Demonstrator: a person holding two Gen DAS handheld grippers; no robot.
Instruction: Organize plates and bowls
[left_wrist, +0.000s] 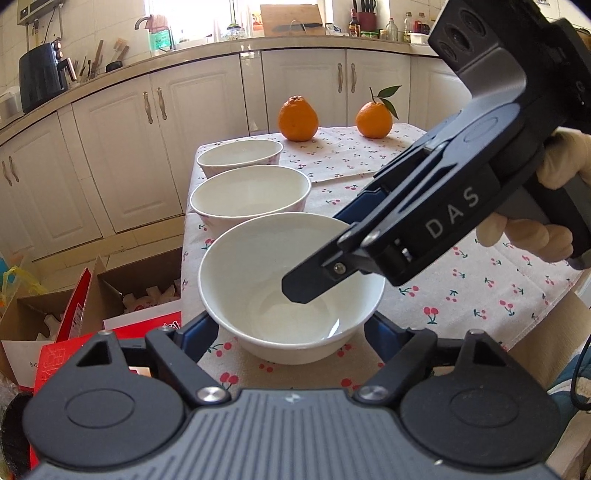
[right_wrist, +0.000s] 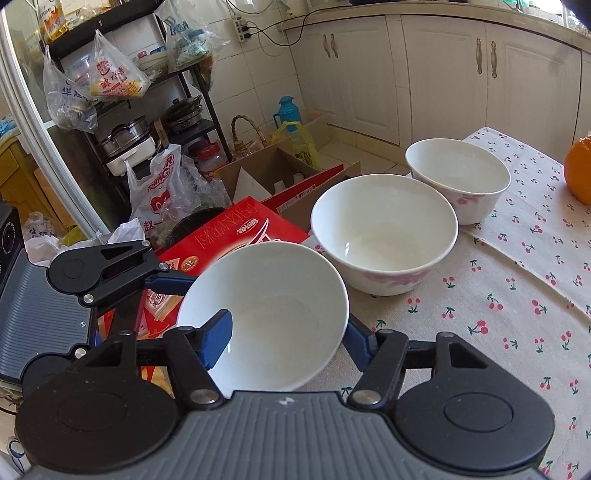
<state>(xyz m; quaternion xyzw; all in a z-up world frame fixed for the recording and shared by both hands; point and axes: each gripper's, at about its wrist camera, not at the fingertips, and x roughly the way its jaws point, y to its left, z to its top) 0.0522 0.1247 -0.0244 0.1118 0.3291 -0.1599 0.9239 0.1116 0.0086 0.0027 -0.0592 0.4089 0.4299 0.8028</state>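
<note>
Three white bowls stand in a row along the left edge of the cherry-print tablecloth (left_wrist: 461, 295). The nearest bowl (left_wrist: 240, 266) (right_wrist: 280, 295) has my left gripper (left_wrist: 290, 321) around its lower body, a blue pad against each side; one of those fingers (right_wrist: 173, 281) shows in the right wrist view. My right gripper (left_wrist: 321, 254) (right_wrist: 288, 325) straddles the same bowl's right wall. One of its fingers hangs inside over the middle, the other sits outside the rim, and a gap remains. Behind are the middle bowl (left_wrist: 251, 192) (right_wrist: 384, 229) and the far bowl (left_wrist: 240, 153) (right_wrist: 458, 173), both with pink flowers.
Two oranges (left_wrist: 297, 118) (left_wrist: 373, 119) sit at the table's far end. A gloved hand (left_wrist: 535, 236) holds the right gripper. Red cartons (right_wrist: 236, 229) and open cardboard boxes (left_wrist: 122, 280) crowd the floor just past the table's left edge. Kitchen cabinets lie beyond.
</note>
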